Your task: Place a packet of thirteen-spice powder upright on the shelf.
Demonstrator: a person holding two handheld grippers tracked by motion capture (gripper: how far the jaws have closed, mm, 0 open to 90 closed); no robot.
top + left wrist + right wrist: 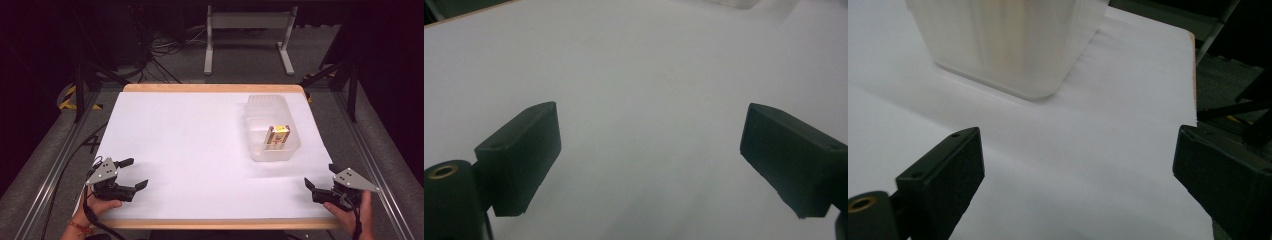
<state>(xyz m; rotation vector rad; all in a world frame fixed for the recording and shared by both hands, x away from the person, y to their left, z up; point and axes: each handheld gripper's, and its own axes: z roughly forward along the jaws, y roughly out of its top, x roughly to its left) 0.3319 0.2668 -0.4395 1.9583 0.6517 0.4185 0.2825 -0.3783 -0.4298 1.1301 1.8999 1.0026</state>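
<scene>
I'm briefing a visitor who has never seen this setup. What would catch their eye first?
Probably the clear plastic tub on the right half of the white table, with a small yellow and red box standing inside it. Next, the two black grippers at the near edge, the left gripper and the right gripper, both open and empty.

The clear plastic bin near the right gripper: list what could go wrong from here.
The clear plastic bin looks light, and the open right gripper is close to its near corner; a careless reach might shove it across the white table.

The small box leans against the bin's near wall, so a nudge could tip it flat.

The bin stands near the table's right edge and could slide toward it.
</scene>
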